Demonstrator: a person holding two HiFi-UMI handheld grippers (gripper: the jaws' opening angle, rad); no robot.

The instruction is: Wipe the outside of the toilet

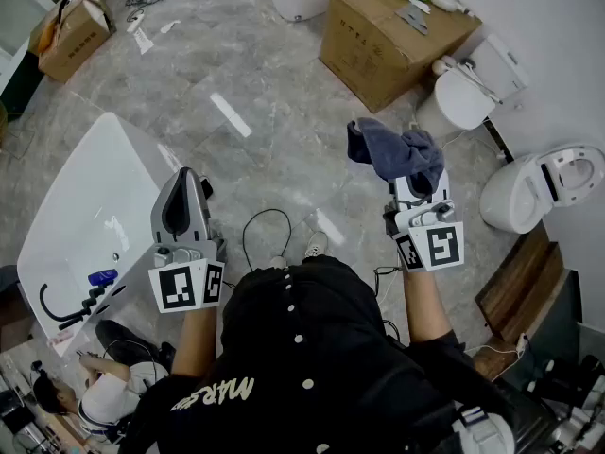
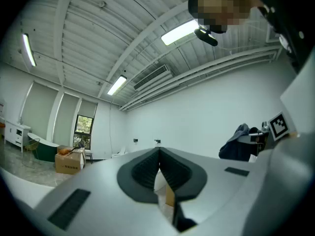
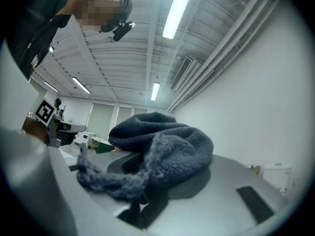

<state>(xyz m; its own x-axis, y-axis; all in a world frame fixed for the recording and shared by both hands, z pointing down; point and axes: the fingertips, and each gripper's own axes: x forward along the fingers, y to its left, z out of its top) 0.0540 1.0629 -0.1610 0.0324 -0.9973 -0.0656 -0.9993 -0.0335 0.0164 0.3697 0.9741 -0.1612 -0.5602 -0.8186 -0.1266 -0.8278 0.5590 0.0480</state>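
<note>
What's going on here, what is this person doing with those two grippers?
A person stands holding a gripper in each hand, both pointed upward. The right gripper is clamped on a dark blue-grey cloth. The left gripper is shut with nothing in it. A white toilet stands on the person's right and a bathtub on the left. The cloth touches neither, so wiping has not begun.

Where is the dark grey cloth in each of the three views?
Head view: the dark grey cloth is right of centre, bunched on top of the right gripper.
Left gripper view: the cloth is at the far right, mid-height.
Right gripper view: the cloth is in the centre, clamped between the jaws.
Shared landmark: the right gripper that holds it.
</note>
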